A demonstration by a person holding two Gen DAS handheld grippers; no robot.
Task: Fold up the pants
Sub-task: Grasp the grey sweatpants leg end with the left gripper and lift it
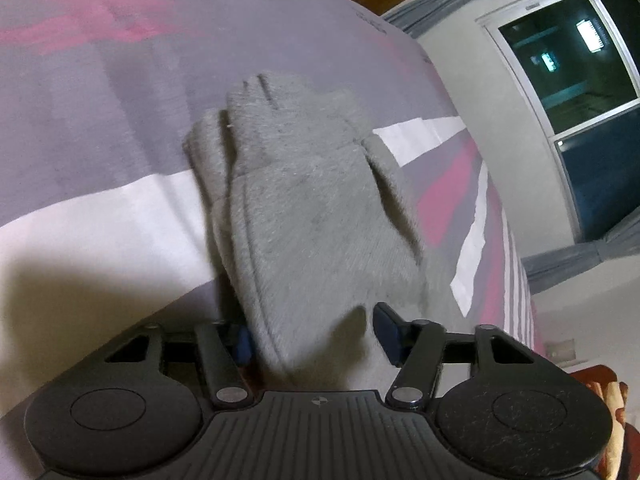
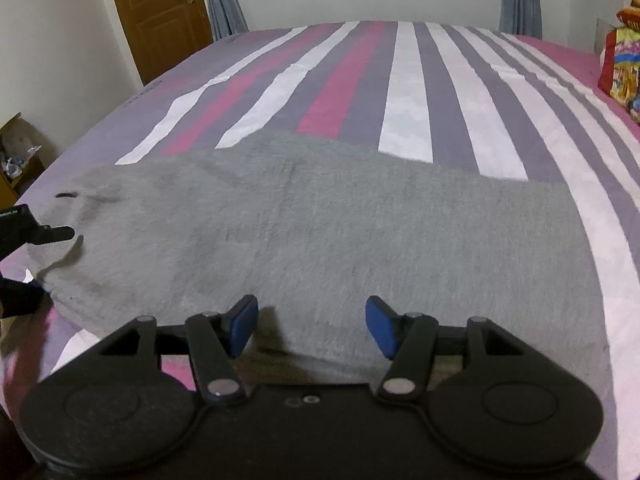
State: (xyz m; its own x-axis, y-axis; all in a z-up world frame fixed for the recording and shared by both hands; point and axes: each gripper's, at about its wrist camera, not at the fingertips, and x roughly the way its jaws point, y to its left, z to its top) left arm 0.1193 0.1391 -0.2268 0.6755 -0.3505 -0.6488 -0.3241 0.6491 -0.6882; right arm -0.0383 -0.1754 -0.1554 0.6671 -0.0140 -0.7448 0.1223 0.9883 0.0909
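One pants (image 2: 320,236) lengthwise left-right (flat)

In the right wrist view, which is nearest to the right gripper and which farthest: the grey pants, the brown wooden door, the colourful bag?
1. Grey pants: directly ahead of the right gripper, lying on the striped bed.
2. Colourful bag: far right, at the bed's edge.
3. Brown wooden door: upper left, beyond the bed.

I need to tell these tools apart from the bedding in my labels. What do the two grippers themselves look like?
Both look alike. The left gripper and right gripper each have a matte black ribbed body, two round black discs at the sides, black linkage arms with silver pivot pins, and blue pads on the jaws. No cables or sleeves show.
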